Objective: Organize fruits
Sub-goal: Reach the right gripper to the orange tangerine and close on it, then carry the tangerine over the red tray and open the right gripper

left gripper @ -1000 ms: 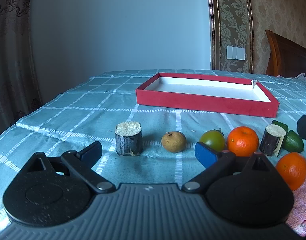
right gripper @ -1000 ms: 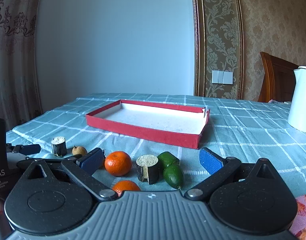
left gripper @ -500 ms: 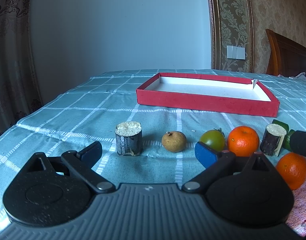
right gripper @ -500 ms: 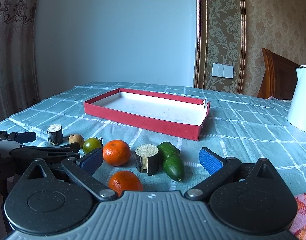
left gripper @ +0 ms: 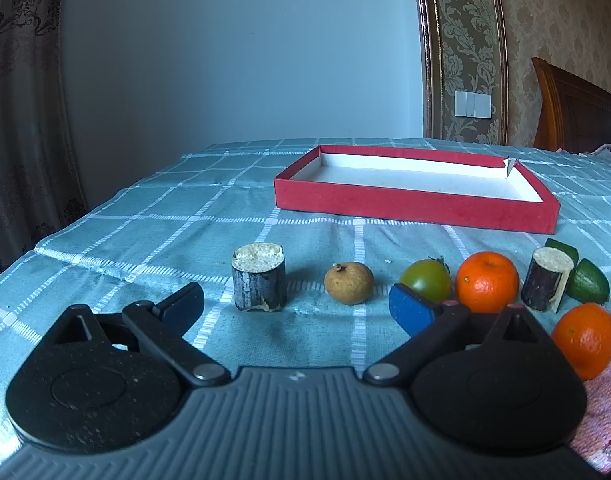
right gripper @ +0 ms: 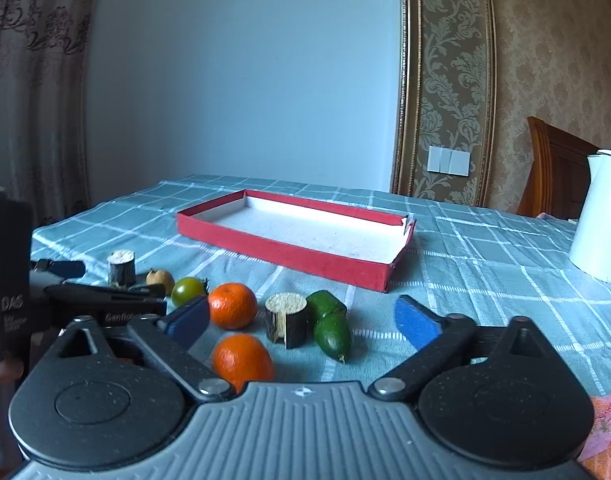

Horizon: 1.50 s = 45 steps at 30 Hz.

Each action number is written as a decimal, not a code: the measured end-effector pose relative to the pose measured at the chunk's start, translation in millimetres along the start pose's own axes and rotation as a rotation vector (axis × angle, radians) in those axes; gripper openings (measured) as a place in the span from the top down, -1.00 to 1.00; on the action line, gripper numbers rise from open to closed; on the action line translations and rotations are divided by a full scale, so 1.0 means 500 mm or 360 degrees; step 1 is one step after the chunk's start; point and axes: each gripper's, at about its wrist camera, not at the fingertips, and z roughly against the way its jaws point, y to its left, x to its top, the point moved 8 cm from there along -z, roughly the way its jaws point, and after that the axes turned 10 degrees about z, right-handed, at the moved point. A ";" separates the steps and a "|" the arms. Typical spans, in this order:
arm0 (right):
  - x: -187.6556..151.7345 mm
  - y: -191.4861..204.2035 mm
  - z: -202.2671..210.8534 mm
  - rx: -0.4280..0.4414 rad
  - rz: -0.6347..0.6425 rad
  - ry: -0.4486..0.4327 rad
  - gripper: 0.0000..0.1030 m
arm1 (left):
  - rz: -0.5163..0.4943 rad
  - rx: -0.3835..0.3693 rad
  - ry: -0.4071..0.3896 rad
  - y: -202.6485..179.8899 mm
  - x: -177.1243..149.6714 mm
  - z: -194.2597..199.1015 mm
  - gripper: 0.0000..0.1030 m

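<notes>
A row of fruit lies on the checked tablecloth in front of an empty red tray (left gripper: pixel 417 208) (right gripper: pixel 289 248). In the left wrist view: a dark cane piece (left gripper: pixel 259 278), a brown longan (left gripper: pixel 348 282), a green tomato (left gripper: pixel 425 280), an orange (left gripper: pixel 487 282), a second cane piece (left gripper: pixel 545 280), green fruit (left gripper: pixel 587 286) and a nearer orange (left gripper: pixel 583 340). My left gripper (left gripper: pixel 295 306) is open, just short of the cane piece and longan. My right gripper (right gripper: pixel 301 318) is open over the near orange (right gripper: pixel 241 360), cane piece (right gripper: pixel 285 320) and green fruits (right gripper: pixel 331 332).
A white kettle (right gripper: pixel 599 216) stands at the table's right. A wooden chair (left gripper: pixel 577 112) is behind the table. A pink cloth (left gripper: pixel 601 400) lies at the near right edge. The left gripper's body (right gripper: pixel 97 300) shows at the left of the right wrist view.
My right gripper has pulled back and lifted, leaving the left wrist view. The fruit now sits further ahead between its fingers. The left gripper has not moved.
</notes>
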 end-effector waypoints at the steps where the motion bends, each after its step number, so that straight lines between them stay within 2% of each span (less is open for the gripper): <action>1: -0.004 0.001 0.006 0.0024 0.0011 0.0001 -0.65 | 0.0002 0.0001 0.0000 0.001 0.000 0.000 -0.92; 5: -0.021 0.005 0.014 0.0098 0.0019 0.0032 -0.26 | 0.0005 -0.0007 0.0002 0.002 0.000 0.000 -0.92; 7: -0.025 0.012 0.010 0.0148 0.0019 0.0055 0.02 | 0.0006 -0.0011 0.0004 0.002 0.001 0.000 -0.92; 13: -0.024 0.051 -0.005 0.0260 0.0070 0.0083 0.03 | 0.0006 -0.0023 0.0010 0.000 0.000 0.000 -0.92; 19: -0.031 0.063 -0.037 0.0278 0.0113 0.0147 0.03 | 0.0012 -0.0034 0.0014 0.000 0.000 0.000 -0.92; 20: -0.034 0.064 -0.043 0.0289 0.0111 0.0164 0.05 | 0.0014 -0.0037 0.0014 0.001 0.000 0.000 -0.92; 21: -0.038 0.064 -0.049 0.0312 0.0104 0.0183 0.21 | 0.0015 -0.0040 0.0015 0.000 0.000 0.000 -0.92; 22: -0.041 0.064 -0.053 0.0318 0.0096 0.0195 0.26 | 0.0015 -0.0043 0.0016 0.000 0.000 0.000 -0.92; 28: -0.030 0.050 -0.049 0.0372 0.0029 0.0163 0.29 | 0.0024 -0.0055 0.0011 0.000 0.000 0.002 -0.93; 32: 0.033 0.007 -0.059 0.0292 0.0013 0.0051 0.29 | 0.0028 -0.0070 0.0016 -0.002 0.000 0.002 -0.93; 35: 0.084 -0.039 -0.103 0.0205 0.0019 0.0006 0.29 | 0.0033 -0.0080 0.0019 -0.002 0.000 0.002 -0.93; 39: 0.110 -0.107 -0.208 0.0111 -0.0023 0.0087 0.29 | 0.0035 -0.0088 0.0020 -0.001 0.001 0.001 -0.93; 45: 0.083 -0.169 -0.338 0.0047 -0.0116 0.0275 0.27 | 0.0036 -0.0103 0.0031 -0.002 0.000 0.000 -0.93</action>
